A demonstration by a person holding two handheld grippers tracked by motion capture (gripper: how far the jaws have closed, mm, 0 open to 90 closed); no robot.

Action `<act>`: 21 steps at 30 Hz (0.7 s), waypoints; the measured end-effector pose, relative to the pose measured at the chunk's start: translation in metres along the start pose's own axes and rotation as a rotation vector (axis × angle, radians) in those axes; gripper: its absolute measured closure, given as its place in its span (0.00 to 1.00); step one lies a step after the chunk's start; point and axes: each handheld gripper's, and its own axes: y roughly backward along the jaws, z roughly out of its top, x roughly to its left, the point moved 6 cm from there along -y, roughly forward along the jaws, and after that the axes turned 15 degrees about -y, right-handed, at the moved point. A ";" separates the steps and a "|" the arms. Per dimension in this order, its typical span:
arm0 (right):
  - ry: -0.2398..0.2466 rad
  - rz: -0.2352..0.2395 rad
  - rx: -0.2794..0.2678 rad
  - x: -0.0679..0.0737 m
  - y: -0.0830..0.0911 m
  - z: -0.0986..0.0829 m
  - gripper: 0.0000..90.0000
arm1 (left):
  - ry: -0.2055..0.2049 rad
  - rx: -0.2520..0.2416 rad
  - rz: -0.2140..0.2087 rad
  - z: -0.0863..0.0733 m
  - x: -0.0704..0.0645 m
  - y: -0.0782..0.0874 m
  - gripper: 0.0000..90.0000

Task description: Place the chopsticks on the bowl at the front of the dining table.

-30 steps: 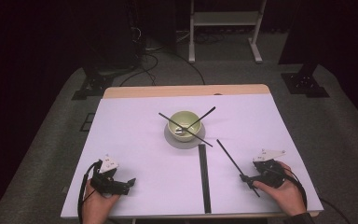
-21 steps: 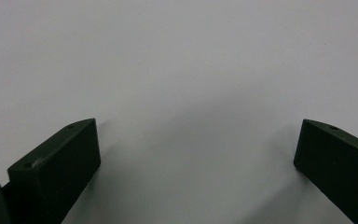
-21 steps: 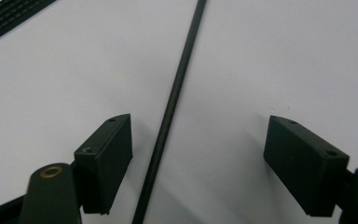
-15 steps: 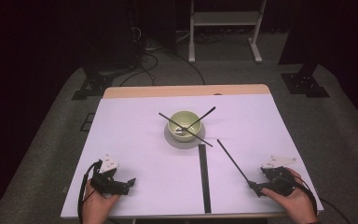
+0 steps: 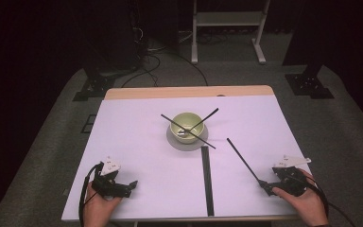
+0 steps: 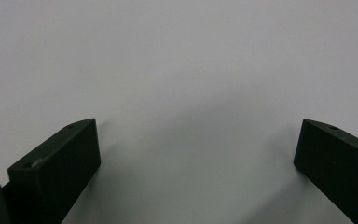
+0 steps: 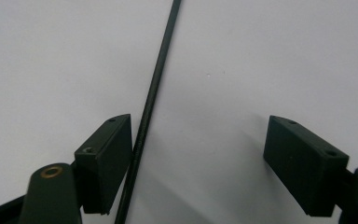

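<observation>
At the lower right of the high view, the right gripper (image 5: 266, 186) rests on the table (image 5: 137, 142) with its jaws spread wide, the loose black stick (image 5: 242, 160) lying just inside 1 jaw. To grip well, shift sideways until the stick is centred, then close squarely. At lower left, the left gripper (image 5: 131, 185) gapes empty; farther up, 2 more sticks (image 5: 203, 120) cross the green bowl (image 5: 187, 124).

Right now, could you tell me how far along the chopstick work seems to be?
Two chopsticks already lie across the bowl. In hand: the right gripper, open, has the third chopstick between its jaws, unclamped on the table. Left: gripping and moving it. The left gripper is open.
</observation>
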 end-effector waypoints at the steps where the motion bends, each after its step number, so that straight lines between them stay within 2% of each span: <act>1: -0.002 -0.002 0.000 -0.001 0.000 0.000 0.25 | 0.000 0.000 0.000 0.000 0.000 0.000 0.00; 11: -0.002 0.023 -0.018 0.003 -0.004 0.010 0.26 | 0.000 0.000 0.000 0.000 0.000 0.000 0.00; 21: -0.001 0.076 -0.052 0.012 -0.012 0.029 0.39 | 0.000 0.000 0.000 0.000 0.000 0.000 0.00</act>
